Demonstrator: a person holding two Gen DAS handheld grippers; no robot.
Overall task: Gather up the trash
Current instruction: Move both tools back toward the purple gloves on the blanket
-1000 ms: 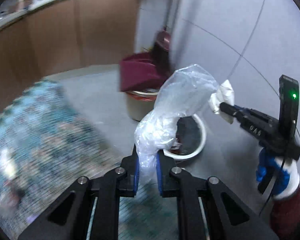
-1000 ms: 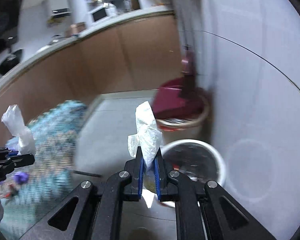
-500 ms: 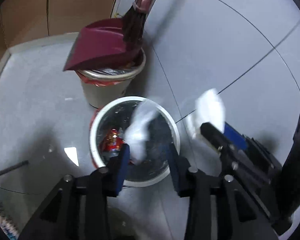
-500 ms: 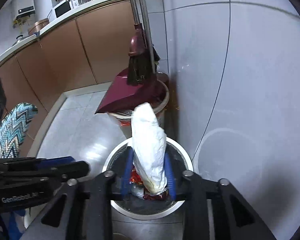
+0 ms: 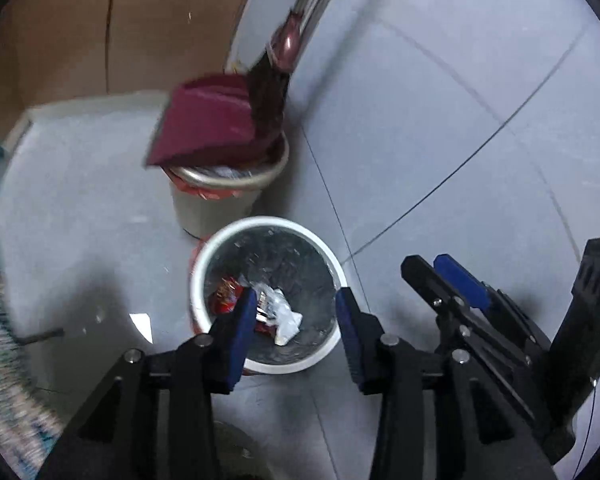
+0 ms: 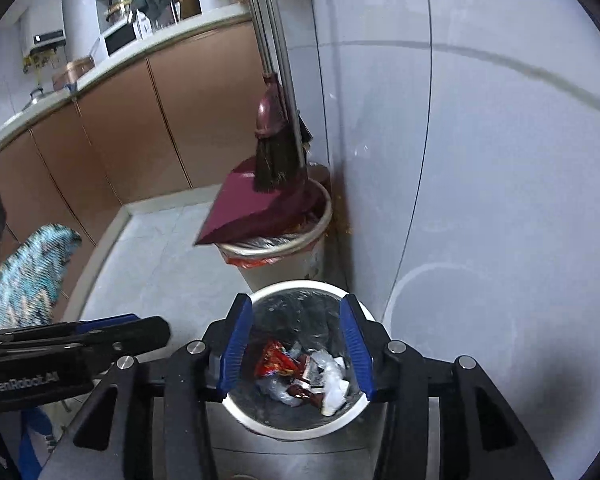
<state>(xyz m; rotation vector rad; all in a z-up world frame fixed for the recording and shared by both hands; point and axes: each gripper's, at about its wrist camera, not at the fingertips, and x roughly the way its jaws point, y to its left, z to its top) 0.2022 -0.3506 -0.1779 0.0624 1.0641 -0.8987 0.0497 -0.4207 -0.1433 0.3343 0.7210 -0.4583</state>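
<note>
Both sets of fingers are spread wide and empty: your left gripper [image 5: 296, 312] hangs over the near rim of the white bin [image 5: 324, 252], and your right gripper [image 6: 296, 344] hangs right above its mouth, with the bin's contents showing between the blue pads [image 6: 236, 344]. Neither gripper pinches anything, so you carry no trash at this point. The trash [image 6: 304, 372] lies at the bottom of the white bin: a red snack wrapper [image 6: 278, 360], some crumpled white paper or tissue, clear plastic film and one or two dark wrappers, too tangled to count piece by piece. Judging by that, the drop-off step looks done for whatever you brought here; what may be left elsewhere you cannot tell, since only a strip of patterned cloth [image 6: 32, 272] at the left edge of both views hints at the area where more might lie. Counted, you have two bins: the white one under your grippers and a beige bin [image 5: 216, 200] just behind it with a red liner, touching or nearly touching it against the wall. One maroon dustpan [image 5: 208, 120] rests across the beige bin's top, and one broom [image 6: 276, 148] stands in it, its handle leaning up the wall. Two grippers, both free, are ready for the next pick.
</note>
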